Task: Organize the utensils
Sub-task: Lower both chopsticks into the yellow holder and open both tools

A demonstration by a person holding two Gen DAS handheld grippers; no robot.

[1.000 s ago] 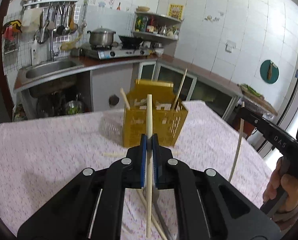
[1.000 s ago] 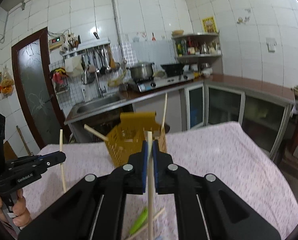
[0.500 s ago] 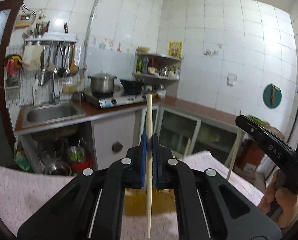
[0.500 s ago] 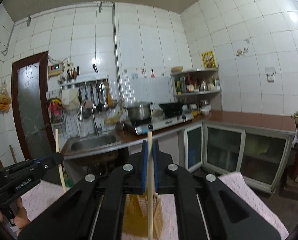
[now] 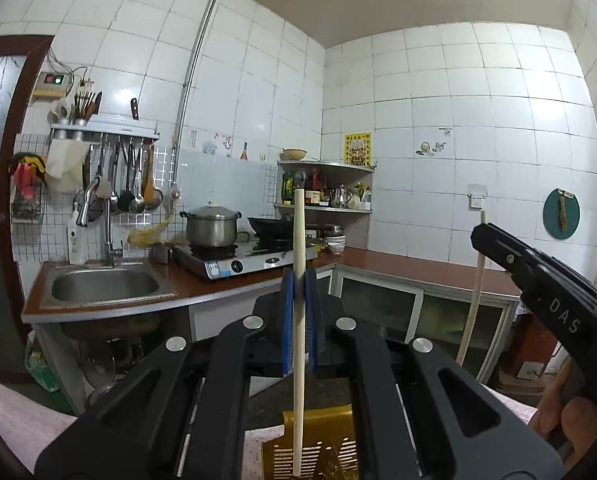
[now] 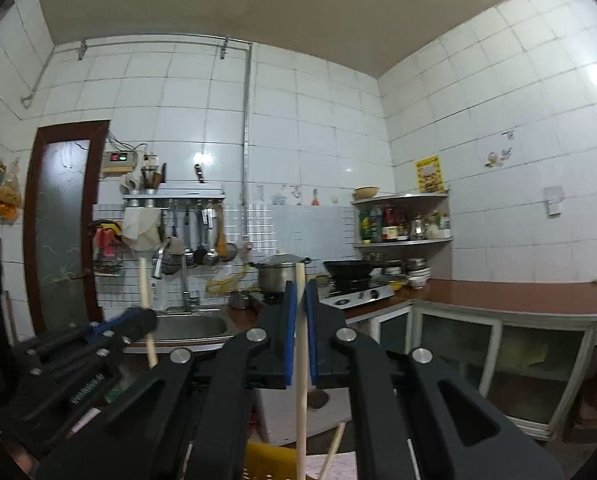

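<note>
Tools both point level toward the kitchen wall. Left tool (image 5: pixel 298 312) is clenched on a chopstick (image 5: pixel 298 320), pale, round, smooth wood, held upright between blue pads. Right tool (image 6: pixel 301 328) grips a second chopstick (image 6: pixel 301 380) likewise, near vertical. Each tool shows at the other view's edge: black, hard plastic, a hand (image 5: pixel 566 424) beneath the right one. Basket (image 5: pixel 318 446), yellow perforated plastic, sits low in frame under the left chopstick's lower end, on the pink-clothed desk (image 5: pixel 14 416).
</note>
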